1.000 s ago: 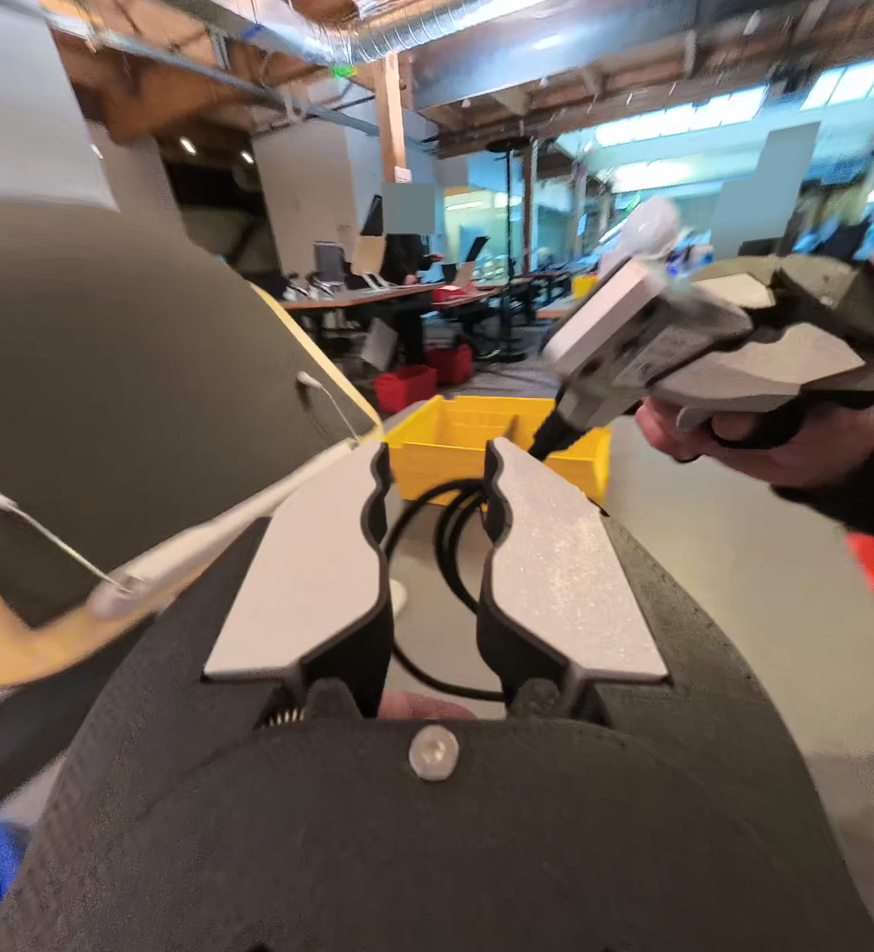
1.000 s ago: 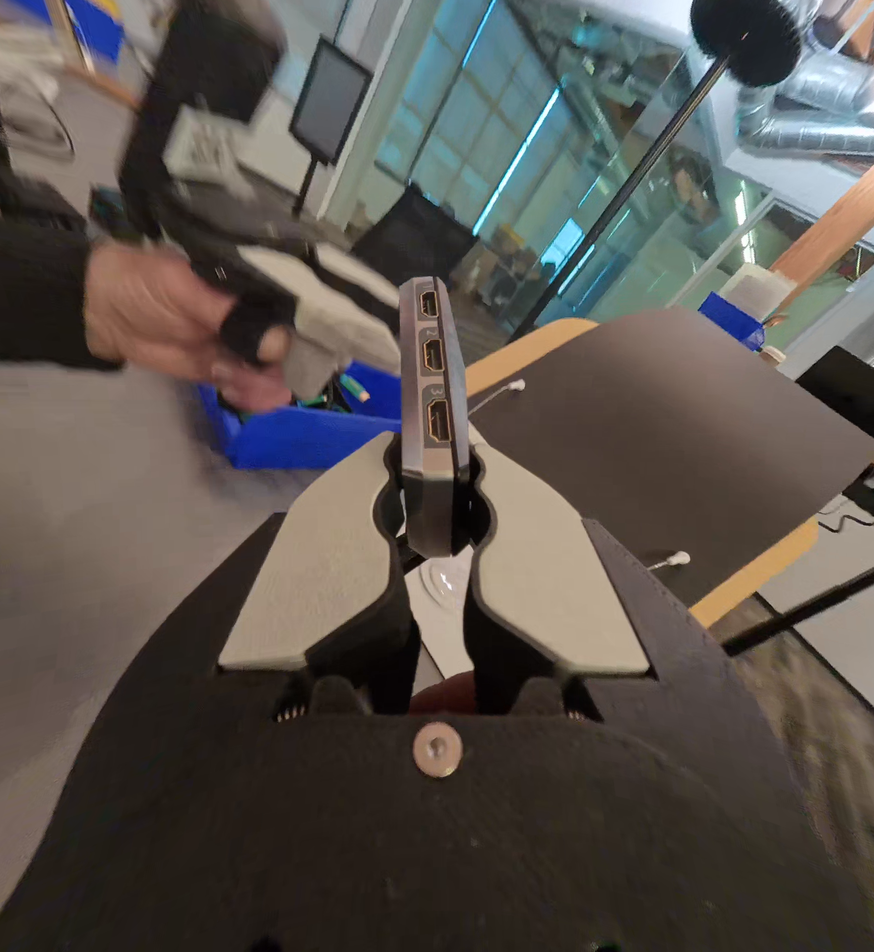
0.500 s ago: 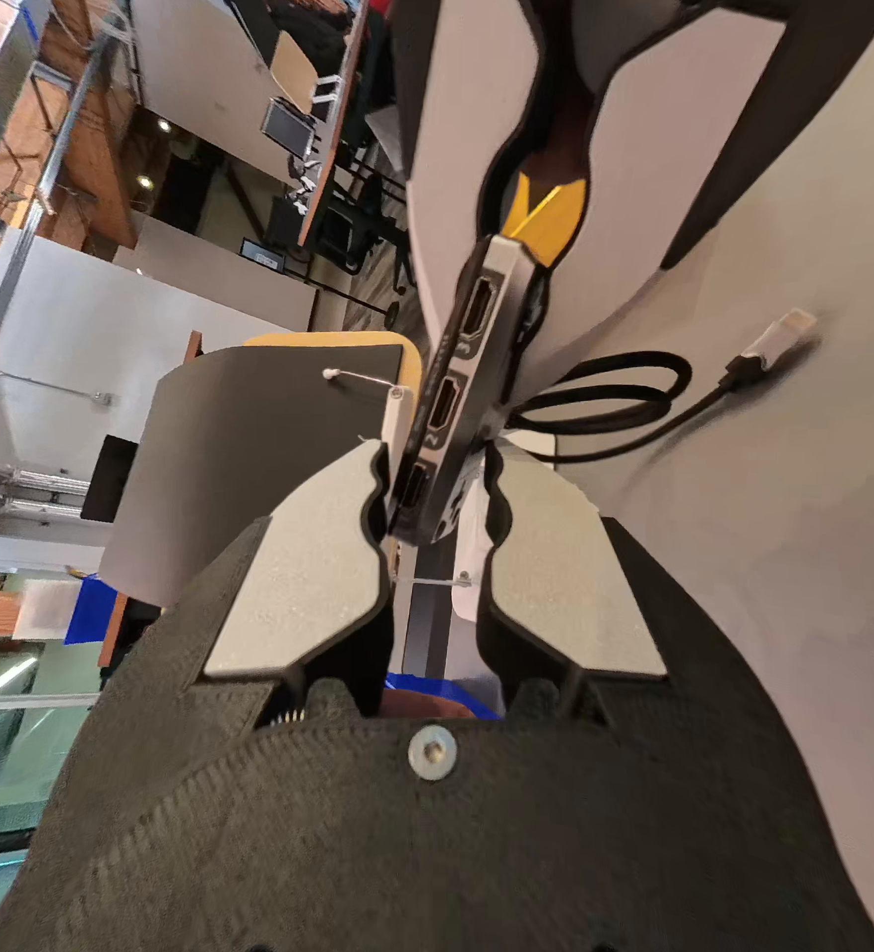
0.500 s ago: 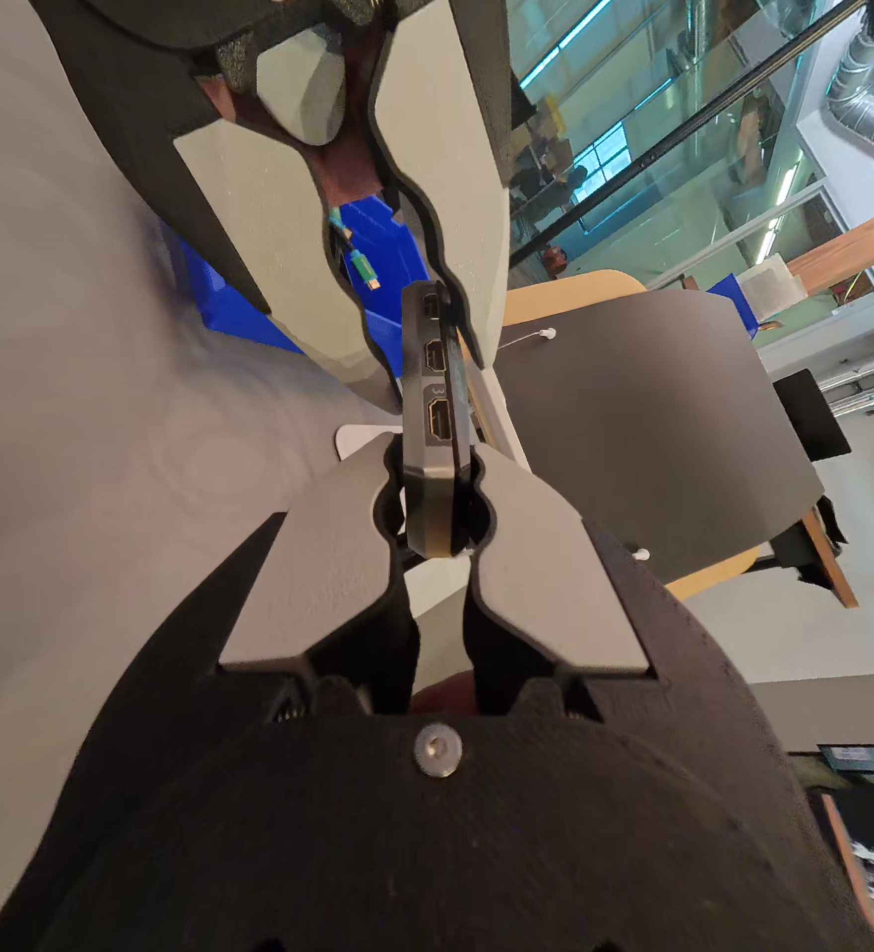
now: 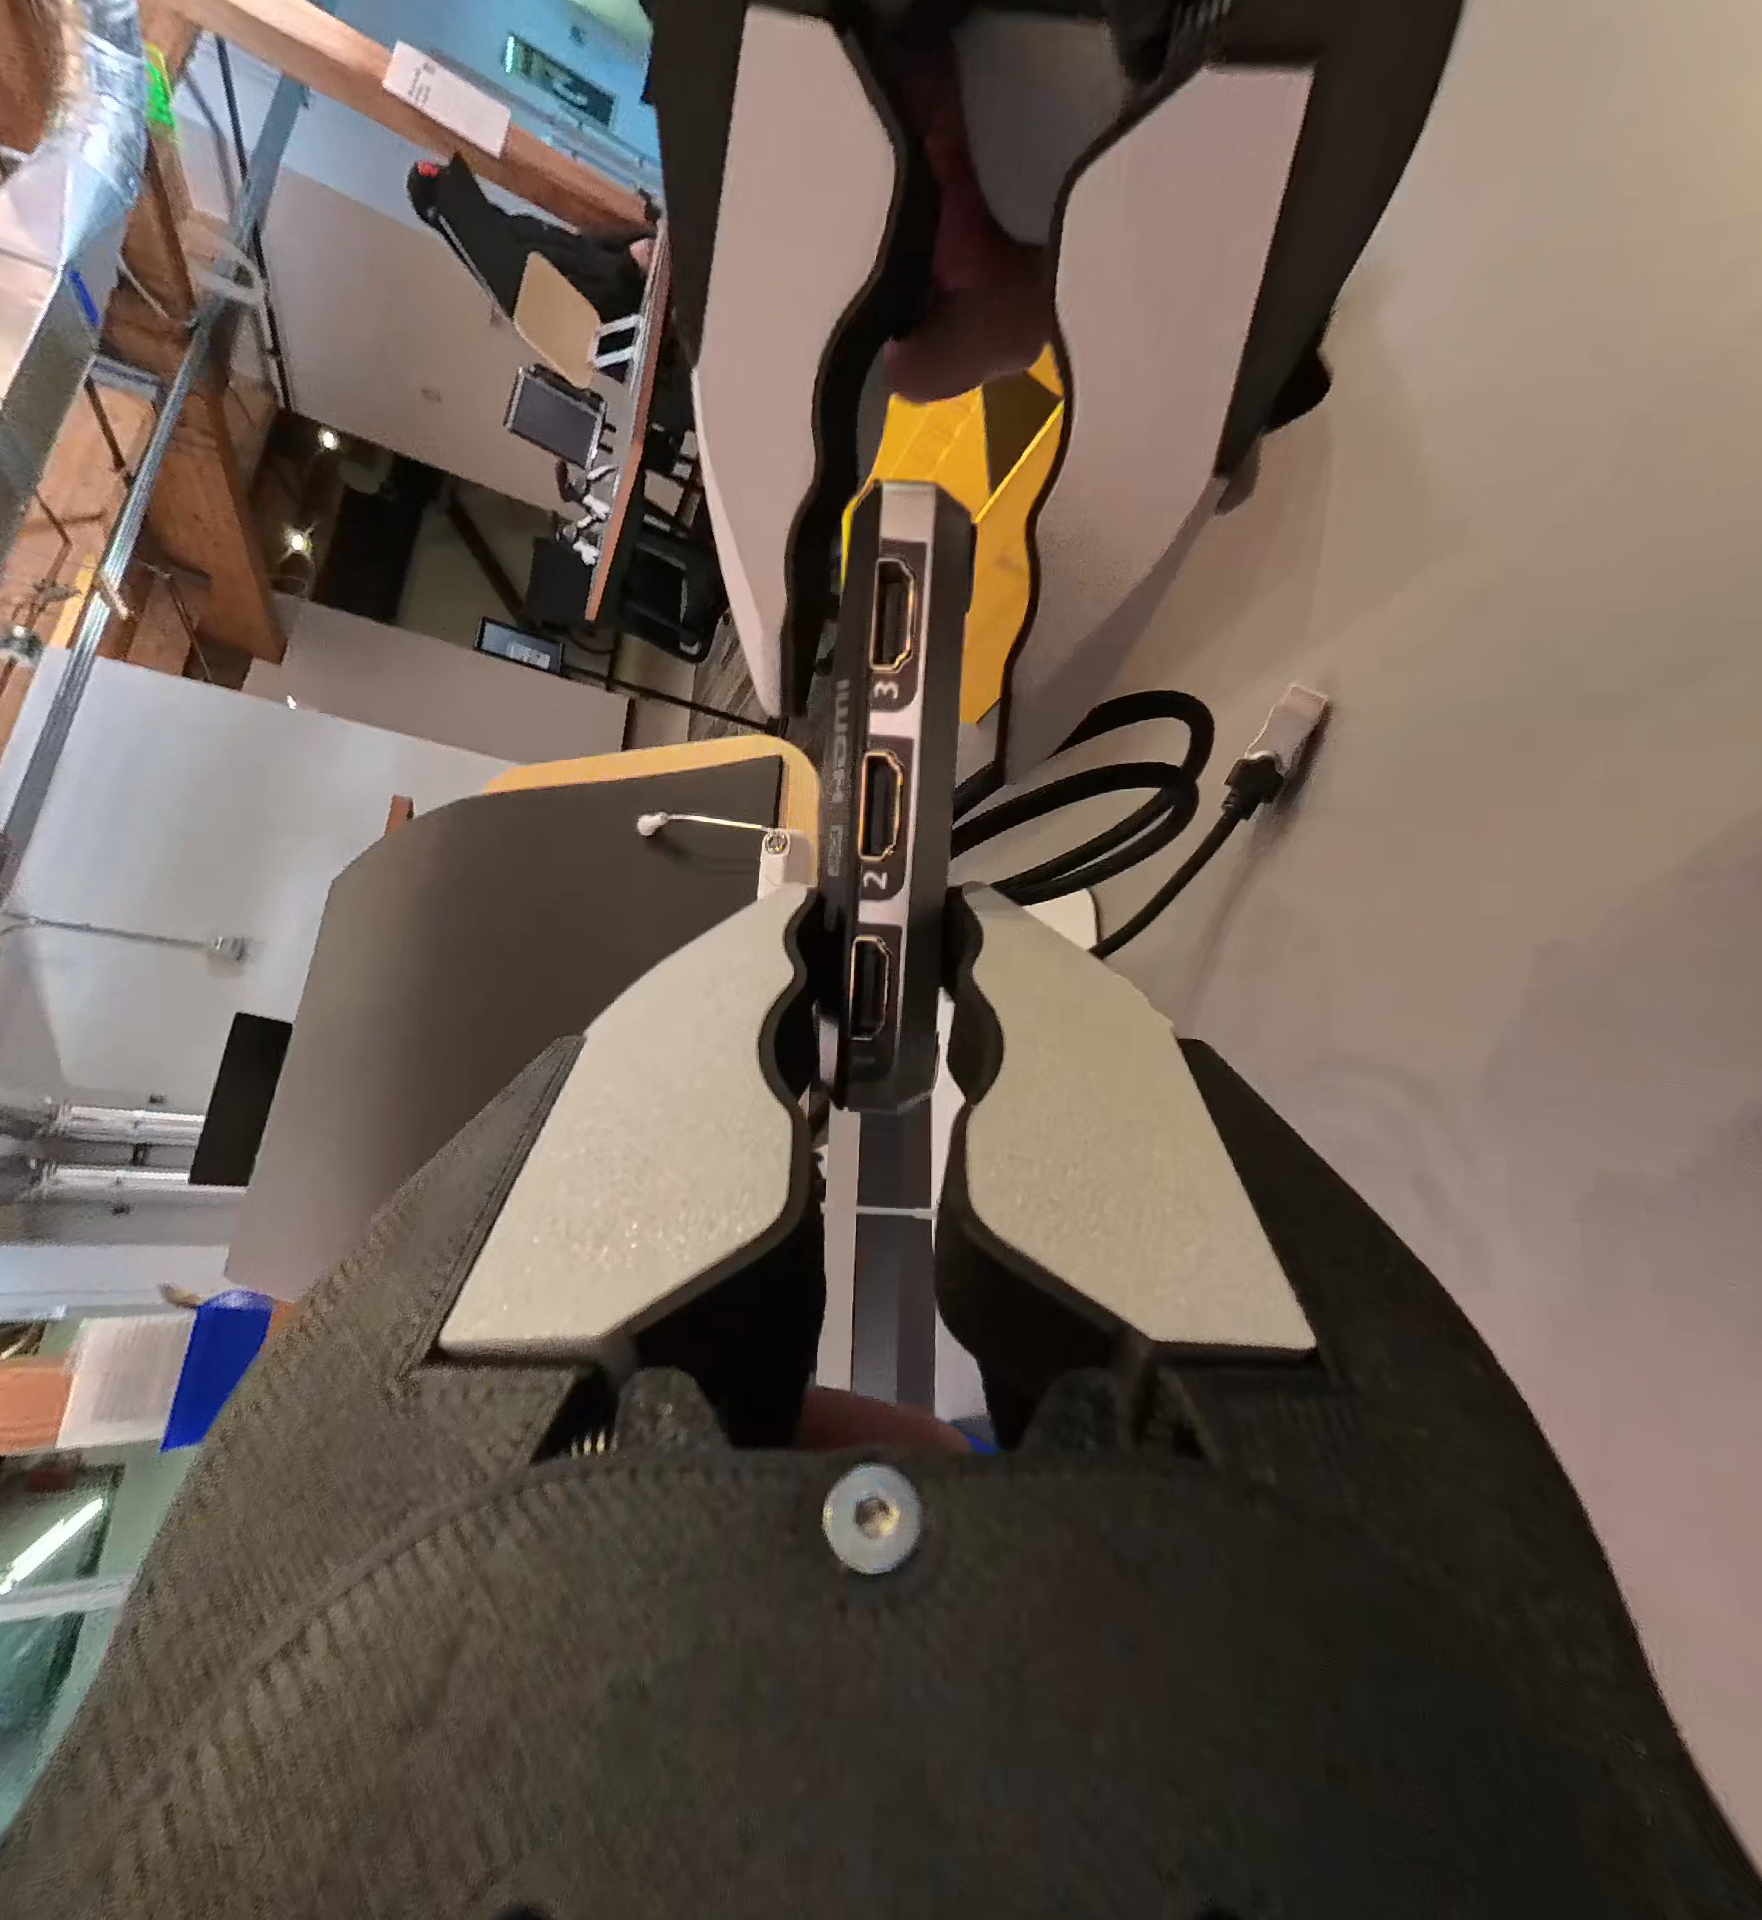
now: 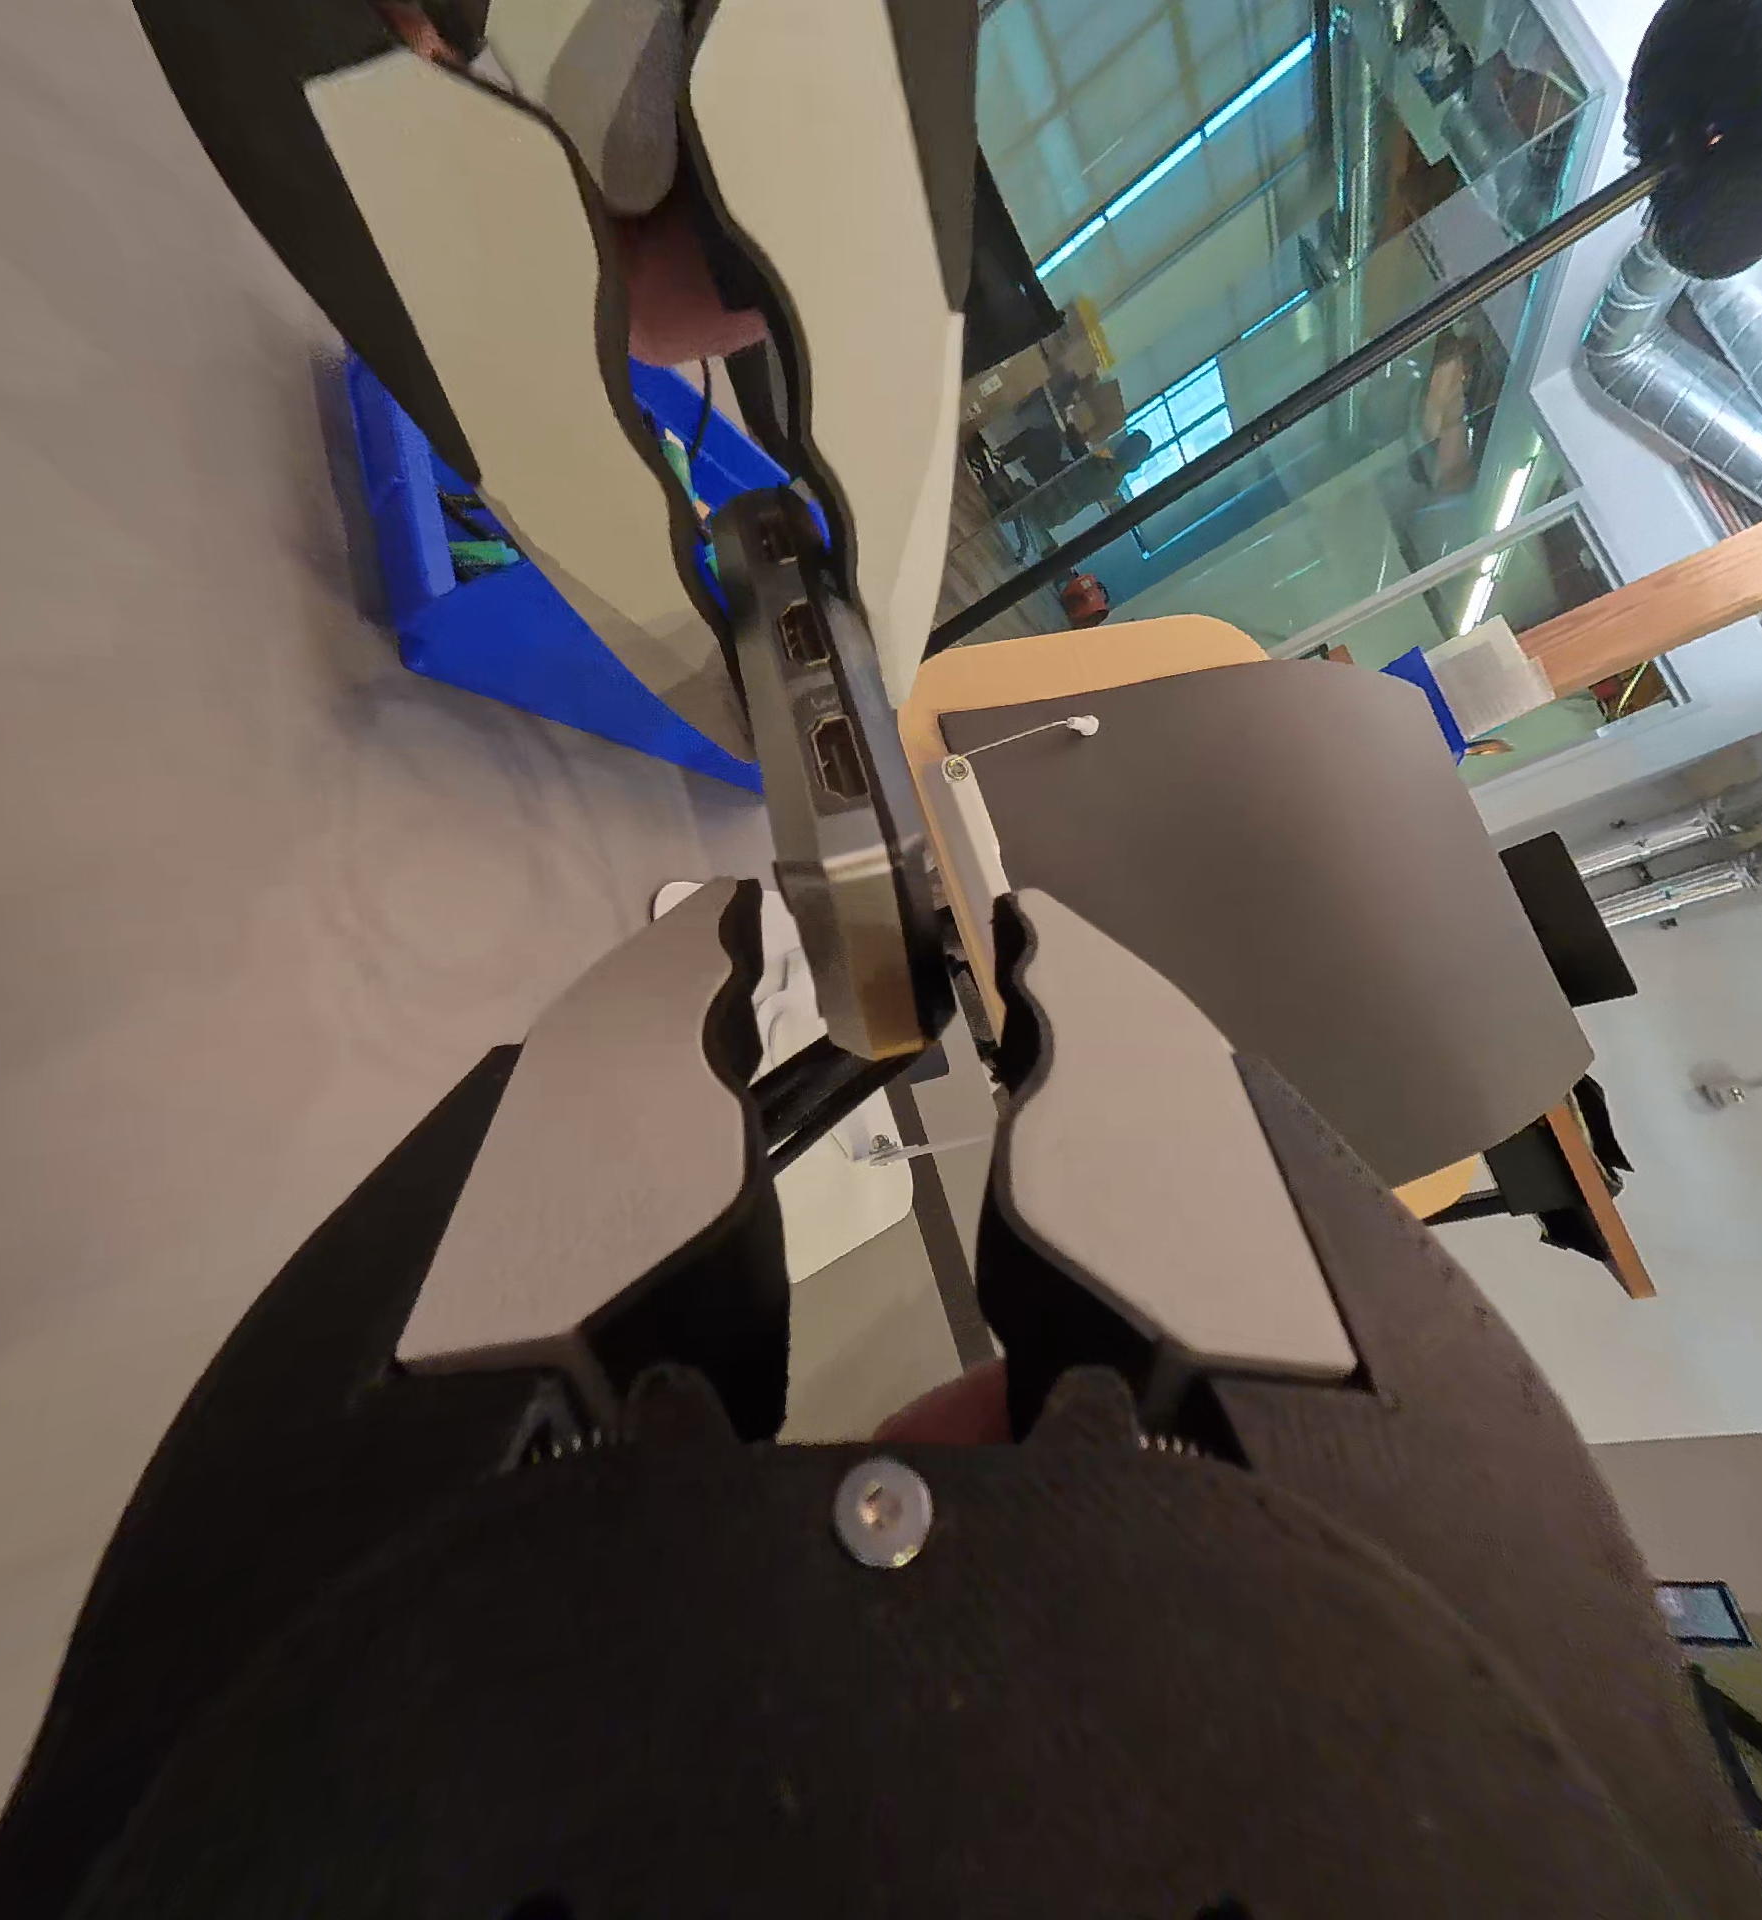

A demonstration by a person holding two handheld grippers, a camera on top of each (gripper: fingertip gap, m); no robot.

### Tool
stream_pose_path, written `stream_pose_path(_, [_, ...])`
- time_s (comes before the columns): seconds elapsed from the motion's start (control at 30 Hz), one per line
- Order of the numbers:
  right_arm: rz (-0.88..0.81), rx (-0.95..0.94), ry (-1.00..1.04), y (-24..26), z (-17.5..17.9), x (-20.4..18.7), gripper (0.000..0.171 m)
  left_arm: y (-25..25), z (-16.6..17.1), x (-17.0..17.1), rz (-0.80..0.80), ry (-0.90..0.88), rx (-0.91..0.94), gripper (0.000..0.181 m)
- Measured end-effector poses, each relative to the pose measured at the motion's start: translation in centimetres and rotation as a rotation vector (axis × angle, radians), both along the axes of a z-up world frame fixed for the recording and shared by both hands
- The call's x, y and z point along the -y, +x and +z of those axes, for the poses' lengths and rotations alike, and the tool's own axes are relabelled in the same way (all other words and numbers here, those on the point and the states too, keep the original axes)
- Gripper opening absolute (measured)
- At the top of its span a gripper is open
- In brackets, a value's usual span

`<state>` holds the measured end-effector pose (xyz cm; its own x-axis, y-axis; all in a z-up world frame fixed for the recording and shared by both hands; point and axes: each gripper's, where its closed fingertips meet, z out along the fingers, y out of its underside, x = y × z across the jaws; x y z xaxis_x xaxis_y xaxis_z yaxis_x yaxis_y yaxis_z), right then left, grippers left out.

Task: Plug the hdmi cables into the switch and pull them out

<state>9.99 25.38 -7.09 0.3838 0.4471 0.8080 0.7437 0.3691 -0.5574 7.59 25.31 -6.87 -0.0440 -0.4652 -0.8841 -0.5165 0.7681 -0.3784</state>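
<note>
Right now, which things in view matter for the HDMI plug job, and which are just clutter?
Job:
- switch, clamped in the left gripper
- right gripper, open around the switch's other end
- black HDMI cable, coiled on the table, unplugged

Lying about:
- yellow bin
- blue bin
- black board

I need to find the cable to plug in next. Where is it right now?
In the left wrist view the black cable lies coiled on the grey table, right of the switch held in the left gripper, below the yellow bin.
</note>
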Motion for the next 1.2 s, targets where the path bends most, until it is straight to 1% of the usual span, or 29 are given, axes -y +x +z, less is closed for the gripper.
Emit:
stream_pose_path(0.1, [0.046, 0.015, 0.003, -0.7, -0.4, 0.5, 0.048, 0.3, 0.3, 1.2, -0.050, 0.012, -0.035, 0.021])
stream_pose_path(0.2, [0.095, 0.033, 0.012, -1.6, -0.4, 1.2, 0.050, 0.5, 0.3, 2.2, -0.102, 0.016, -0.068, 0.021])
stream_pose_path(0.23, [0.094, 0.045, 0.011, -1.7, -0.4, 1.2, 0.046, 0.6, 0.4, 2.5, -0.122, 0.009, -0.072, 0.020])
stream_pose_path(0.3, [0.091, 0.060, 0.010, -1.8, -0.7, 1.2, 0.033, 0.7, 0.5, 3.1, -0.153, -0.009, -0.080, 0.021])
stream_pose_path(0.37, [0.106, 0.057, 0.008, -2.0, -0.6, 1.5, 0.032, 0.7, 0.4, 3.1, -0.163, -0.016, -0.087, 0.021])
stream_pose_path(0.47, [0.103, 0.053, 0.034, -2.4, 0.0, 1.6, 0.032, 0.8, 0.4, 2.7, -0.165, -0.041, -0.074, 0.021])
stream_pose_path(0.67, [0.072, 0.085, 0.010, -2.4, -1.1, 1.1, 0.032, 0.7, -0.9, 1.9, -0.152, -0.079, -0.075, 0.021])
stream_pose_path(0.73, [0.062, 0.055, 0.019, -2.3, -1.0, 0.8, 0.037, 0.7, -1.0, 1.6, -0.136, -0.075, -0.073, 0.021])
stream_pose_path(0.8, [0.082, 0.063, 0.032, -2.6, -0.9, 1.2, 0.034, 0.4, -1.0, 1.0, -0.121, -0.066, -0.079, 0.021])
stream_pose_path(0.83, [0.080, 0.075, 0.033, -2.6, -0.9, 1.2, 0.028, 0.3, -1.0, 1.0, -0.128, -0.077, -0.080, 0.021])
stream_pose_path(0.9, [0.079, 0.093, 0.020, -2.5, -1.2, 1.2, 0.024, 0.3, -1.2, 1.1, -0.136, -0.070, -0.094, 0.021])
stream_pose_path(1.07, [0.054, 0.094, 0.037, -2.4, -0.7, 1.2, 0.023, 0.3, -0.8, 1.1, -0.141, -0.072, -0.094, 0.021])
stream_pose_path(1.2, [0.030, 0.067, 0.026, -2.1, -0.7, 0.7, 0.021, 0.4, -0.7, 0.6, -0.115, -0.083, -0.076, 0.023])
